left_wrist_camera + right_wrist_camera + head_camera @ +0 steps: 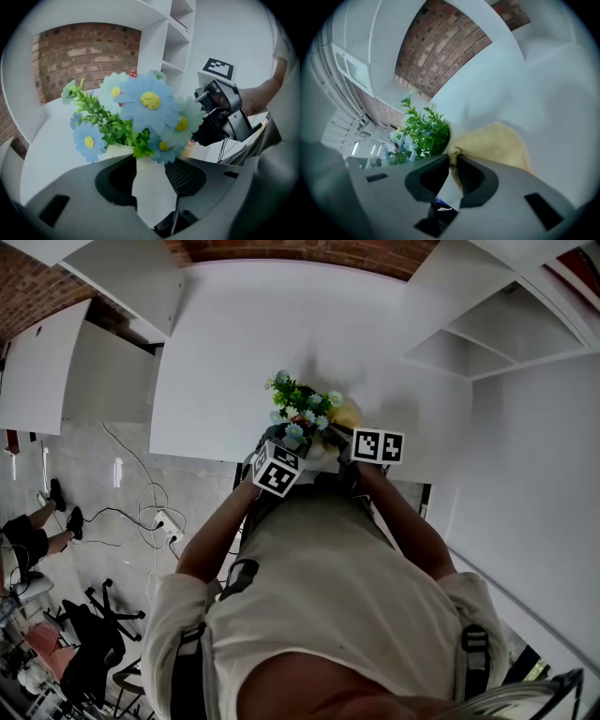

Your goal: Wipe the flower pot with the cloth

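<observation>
The person's pale shirt [337, 596] fills the bottom of the head view, with both forearms reaching forward to the near edge of the white table [281, 334]. There the flower pot [152, 192] sits between the spread jaws of the left gripper [152, 164], which press on its white sides. Blue and green artificial flowers [150, 101] rise above the jaws. Whether the pot's base rests on the table or is held just above it cannot be told.

The right gripper [453, 161] has its jaws nearly together, pinching a fold of the yellow cloth [497, 143]. The rest of the cloth bunches ahead of the jaws, right beside the flowers and against the pot's rim.

The main risk is probably the hold on the pot. Its smooth sides narrow downward, so a firm push from the cloth could twist or slide it out of the left jaws, and this close to the table edge it could drop to the floor. The cloth could also catch on the leaves and drag the flowers out, or pull free of its small pinch.
</observation>
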`<state>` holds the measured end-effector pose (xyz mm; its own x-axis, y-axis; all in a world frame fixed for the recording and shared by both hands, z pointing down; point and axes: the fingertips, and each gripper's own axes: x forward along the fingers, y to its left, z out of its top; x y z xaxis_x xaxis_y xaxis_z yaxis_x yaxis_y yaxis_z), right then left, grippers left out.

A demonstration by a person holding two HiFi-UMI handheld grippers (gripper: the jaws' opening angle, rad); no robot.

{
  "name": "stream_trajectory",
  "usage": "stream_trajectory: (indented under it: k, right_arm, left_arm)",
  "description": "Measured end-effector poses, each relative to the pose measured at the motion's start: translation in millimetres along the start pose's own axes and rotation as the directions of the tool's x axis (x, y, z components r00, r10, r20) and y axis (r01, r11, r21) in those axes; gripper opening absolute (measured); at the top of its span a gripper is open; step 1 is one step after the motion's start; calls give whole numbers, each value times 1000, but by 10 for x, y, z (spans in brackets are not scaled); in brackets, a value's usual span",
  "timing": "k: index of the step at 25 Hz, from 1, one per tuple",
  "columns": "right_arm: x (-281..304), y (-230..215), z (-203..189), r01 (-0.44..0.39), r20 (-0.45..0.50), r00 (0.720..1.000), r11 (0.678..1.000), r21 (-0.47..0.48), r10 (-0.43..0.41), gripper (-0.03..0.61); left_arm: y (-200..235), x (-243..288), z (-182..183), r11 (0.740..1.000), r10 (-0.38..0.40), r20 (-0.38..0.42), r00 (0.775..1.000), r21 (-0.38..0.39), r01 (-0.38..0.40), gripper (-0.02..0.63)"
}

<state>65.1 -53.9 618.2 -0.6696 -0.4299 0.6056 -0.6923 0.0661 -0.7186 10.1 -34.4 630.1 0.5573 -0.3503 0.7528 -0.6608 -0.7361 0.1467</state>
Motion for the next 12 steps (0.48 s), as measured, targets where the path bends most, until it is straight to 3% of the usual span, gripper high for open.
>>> stream_trajectory:
  k: [7, 12]
  right_arm:
    - [15, 5, 262, -2, 53, 999, 1000, -19, 3, 61]
    - [24, 1, 341, -3, 84, 996, 1000, -20, 5, 61]
  left_arm:
    - [152, -15, 25, 997, -22, -6, 1000, 74, 22, 199]
    - [81, 42, 85, 1000, -21, 38, 999, 20, 20, 199]
